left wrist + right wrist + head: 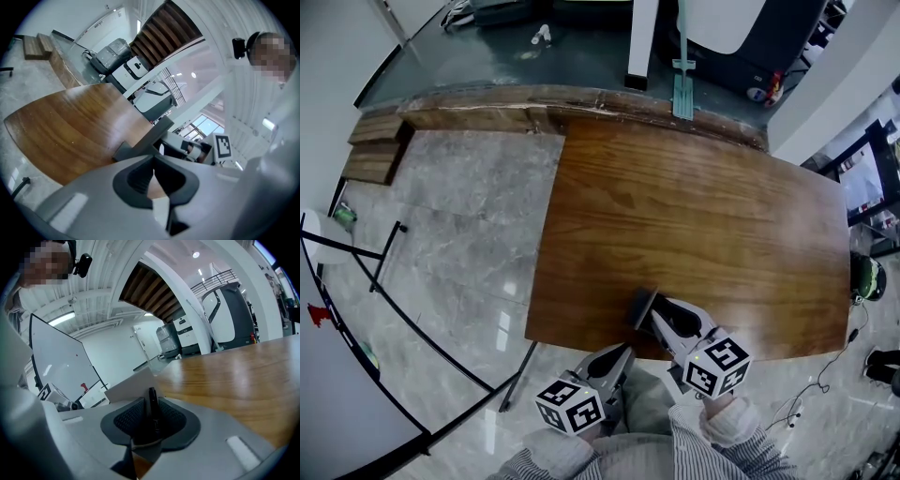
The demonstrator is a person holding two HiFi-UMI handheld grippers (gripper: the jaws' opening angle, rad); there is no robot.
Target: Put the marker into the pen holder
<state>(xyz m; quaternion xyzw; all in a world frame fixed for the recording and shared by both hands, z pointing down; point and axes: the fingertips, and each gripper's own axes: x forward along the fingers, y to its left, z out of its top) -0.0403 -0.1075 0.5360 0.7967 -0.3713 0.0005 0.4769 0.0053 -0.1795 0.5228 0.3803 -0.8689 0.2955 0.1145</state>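
Note:
A dark grey pen holder (pixel 639 303) stands near the front edge of the brown wooden table (pixel 694 216). My right gripper (pixel 646 316) has its tips right at the holder. In the right gripper view a black marker (pixel 153 405) stands between the pads (pixel 174 420), its far end pointing at the grey holder (pixel 129 385). A thin dark gap shows on the marker's left side, so the pads do not seem to press it. My left gripper (pixel 625 352) hangs below the table's front edge, its jaws closed with nothing in them (pixel 153 172). It looks at the holder (pixel 143 140) from the side.
Grey marble floor surrounds the table. A black metal frame (pixel 384 272) stands on the left, wooden steps (pixel 375 145) at the far left. Machines and a white post (pixel 639 42) line the back. Cables (pixel 825 375) lie on the floor at the right.

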